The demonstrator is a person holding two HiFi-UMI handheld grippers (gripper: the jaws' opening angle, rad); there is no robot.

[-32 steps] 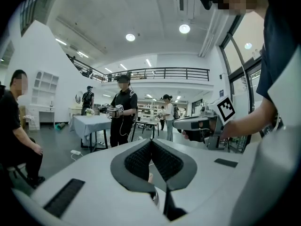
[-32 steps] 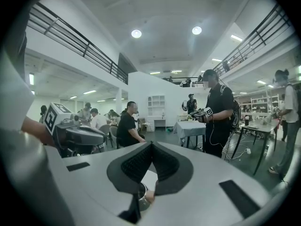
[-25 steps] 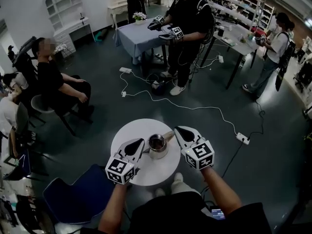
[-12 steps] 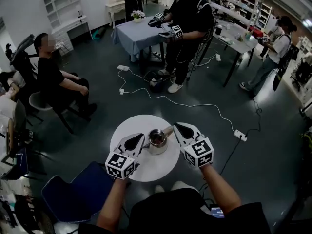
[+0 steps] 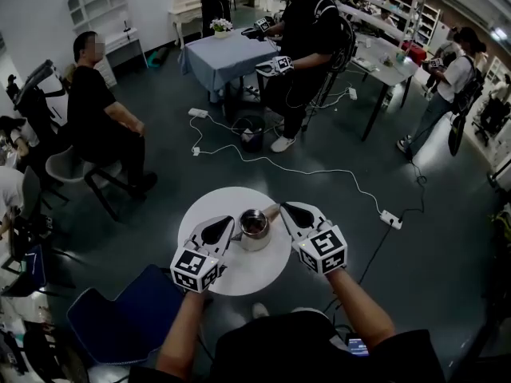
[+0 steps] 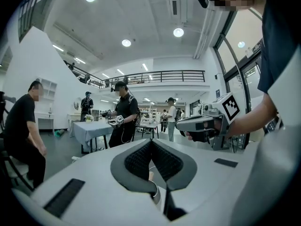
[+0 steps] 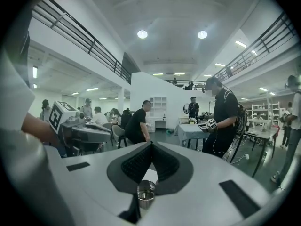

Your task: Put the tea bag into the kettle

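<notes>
Hardly anything on the table has moved in the last second. The kettle (image 5: 255,228) sits where it was, near the middle of the round white table (image 5: 239,282), with its mouth open upward. Its pale handle (image 5: 271,211) points toward the right gripper (image 5: 284,207). I can't find the tea bag in any view, and I can't tell whether it is already inside. The left gripper (image 5: 229,224) waits just beside the kettle's other flank. Both pairs of tongs are pressed together at the tips, pinching nothing. To my eye, the bag wants locating first, then pinching near its top and lowering straight over the mouth while the other gripper steadies the kettle.
</notes>
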